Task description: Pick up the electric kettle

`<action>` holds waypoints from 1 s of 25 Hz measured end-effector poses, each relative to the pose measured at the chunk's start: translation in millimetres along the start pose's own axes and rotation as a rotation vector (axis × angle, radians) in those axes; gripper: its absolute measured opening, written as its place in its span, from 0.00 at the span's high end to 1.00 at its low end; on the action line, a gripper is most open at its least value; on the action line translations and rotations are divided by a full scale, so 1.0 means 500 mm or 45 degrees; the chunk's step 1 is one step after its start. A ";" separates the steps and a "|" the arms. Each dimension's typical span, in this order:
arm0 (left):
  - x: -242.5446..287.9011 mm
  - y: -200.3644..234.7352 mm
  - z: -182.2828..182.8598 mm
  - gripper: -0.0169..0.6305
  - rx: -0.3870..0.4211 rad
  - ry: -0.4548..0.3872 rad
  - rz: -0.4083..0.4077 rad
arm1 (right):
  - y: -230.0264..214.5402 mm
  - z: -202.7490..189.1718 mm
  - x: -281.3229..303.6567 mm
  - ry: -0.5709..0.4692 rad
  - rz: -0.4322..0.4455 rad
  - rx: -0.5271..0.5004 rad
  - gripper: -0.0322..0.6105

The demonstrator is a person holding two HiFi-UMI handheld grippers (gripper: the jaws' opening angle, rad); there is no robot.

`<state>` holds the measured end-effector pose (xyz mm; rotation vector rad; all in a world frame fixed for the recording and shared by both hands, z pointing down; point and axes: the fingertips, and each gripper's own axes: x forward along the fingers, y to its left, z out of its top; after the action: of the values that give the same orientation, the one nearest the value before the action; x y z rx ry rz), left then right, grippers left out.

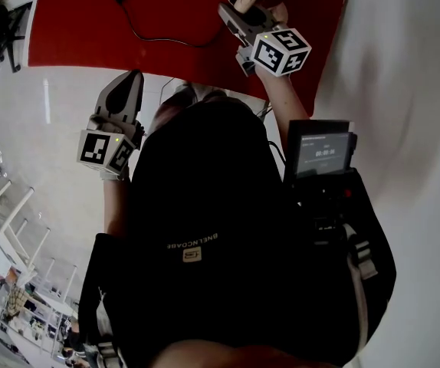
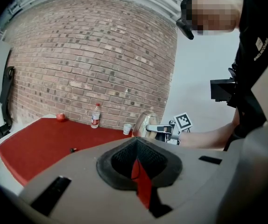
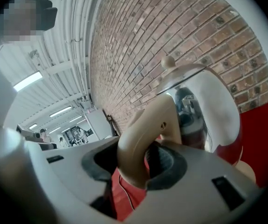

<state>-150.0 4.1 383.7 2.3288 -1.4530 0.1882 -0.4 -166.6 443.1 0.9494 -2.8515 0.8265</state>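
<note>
Right gripper (image 3: 138, 158) is clamped on the cream handle (image 3: 145, 129) of the shiny electric kettle (image 3: 204, 101), over the far right end of the red table (image 1: 90, 21). Left gripper (image 2: 136, 161) hangs at the near left edge, jaws together, nothing in them

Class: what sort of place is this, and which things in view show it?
Probably a lab or workshop hall, not a home: a bare brick wall, exposed ceiling pipes with strip lights, and a red-covered table.

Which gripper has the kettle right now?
The right gripper: its jaws grip the electric kettle by its cream handle. The left gripper holds nothing.
</note>
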 end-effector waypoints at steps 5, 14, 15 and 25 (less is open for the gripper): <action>-0.005 0.019 0.005 0.97 0.011 -0.027 -0.008 | 0.043 0.029 0.018 0.040 0.074 -0.045 0.71; 0.043 0.070 0.058 0.97 0.021 -0.087 -0.064 | 0.123 0.110 0.068 0.103 0.240 -0.060 0.71; 0.052 0.071 0.061 0.97 0.023 -0.093 -0.075 | 0.131 0.114 0.068 0.108 0.257 -0.059 0.71; 0.139 0.077 0.103 0.97 0.103 -0.128 -0.212 | 0.193 0.168 0.066 0.119 0.359 -0.075 0.70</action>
<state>-157.1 -88.8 368.0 2.5439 -1.3100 0.0861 -69.8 -160.9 331.0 0.4946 -2.9483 0.7762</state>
